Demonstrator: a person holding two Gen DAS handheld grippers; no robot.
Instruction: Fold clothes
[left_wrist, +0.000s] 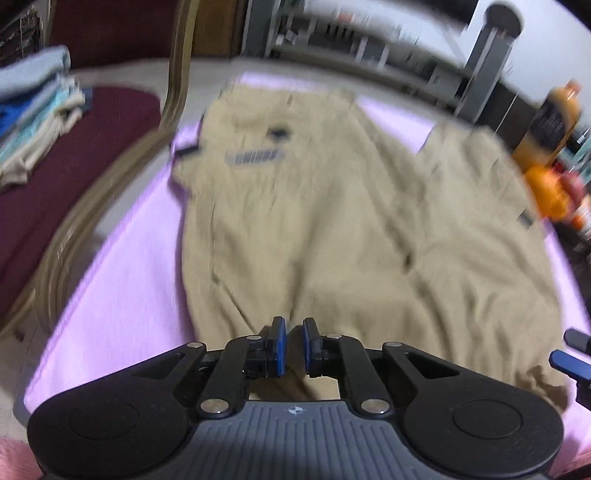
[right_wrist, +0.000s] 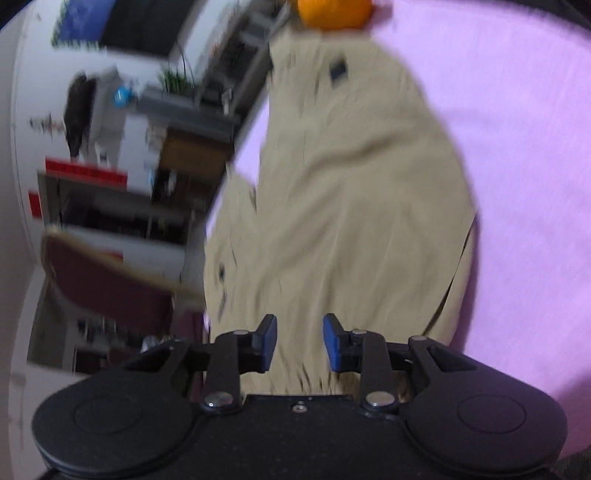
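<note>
You had the tan trousers (left_wrist: 332, 221) spread flat on the pink-covered tabletop (left_wrist: 122, 295), waistband at the far end, legs running toward you — laid out so a fold could start from the near hems. The left gripper (left_wrist: 294, 345) sat over the near edge of the cloth with only a narrow gap between its pads; too blurred to tell whether any fabric was pinched there. The right gripper (right_wrist: 300, 341) was partly open above the cloth in its own view, pads clear of it, nothing gripped. My read: both were placed at the hem end to take matching corners. The folded stack (left_wrist: 37, 110) on the maroon chair (left_wrist: 92, 155) at far left was probably the drop-off pile. The orange bottle (left_wrist: 546, 129) stood at far right, close to the cloth.
</note>
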